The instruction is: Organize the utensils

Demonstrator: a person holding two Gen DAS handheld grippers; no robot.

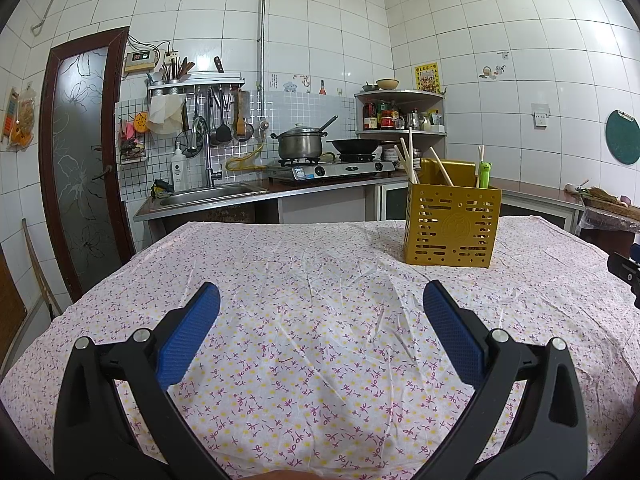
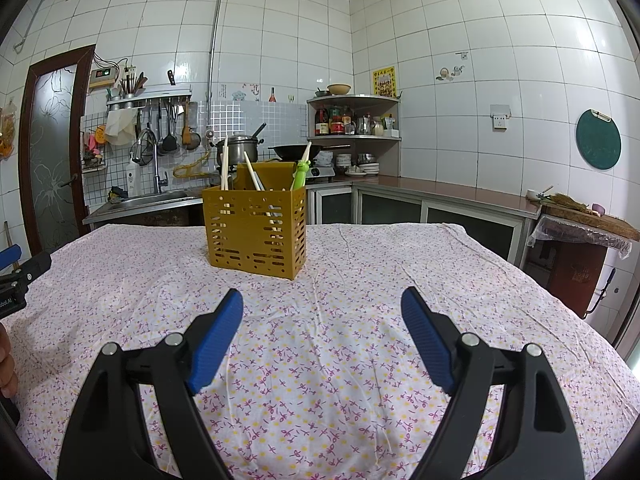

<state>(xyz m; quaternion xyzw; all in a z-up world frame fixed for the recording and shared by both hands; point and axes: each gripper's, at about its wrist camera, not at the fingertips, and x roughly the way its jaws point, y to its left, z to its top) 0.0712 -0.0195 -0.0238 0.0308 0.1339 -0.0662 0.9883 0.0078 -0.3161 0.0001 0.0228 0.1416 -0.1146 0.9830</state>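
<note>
A mustard-yellow slotted utensil holder [image 1: 452, 226] [image 2: 256, 232] stands upright on the flowered tablecloth [image 1: 312, 280] [image 2: 344, 264]. Pale chopsticks [image 1: 410, 158] [image 2: 225, 164] and a green frog-topped utensil [image 1: 484, 172] [image 2: 301, 172] stick up out of it. My left gripper [image 1: 320, 300] is open over bare cloth, with the holder ahead to its right. My right gripper [image 2: 322, 306] is open too, with the holder ahead to its left. Nothing lies between either pair of blue pads [image 1: 188, 340] [image 2: 216, 344]. The left gripper's tip [image 2: 16, 268] shows at the right wrist view's left edge.
Behind the table runs a kitchen counter with a sink [image 1: 208, 194], a gas stove carrying a steel pot [image 1: 300, 144] and a wok [image 1: 354, 146], and a corner shelf of jars [image 1: 400, 114]. A cutting board [image 2: 588, 216] lies on the counter at right. A glass door [image 1: 80, 160] stands at left.
</note>
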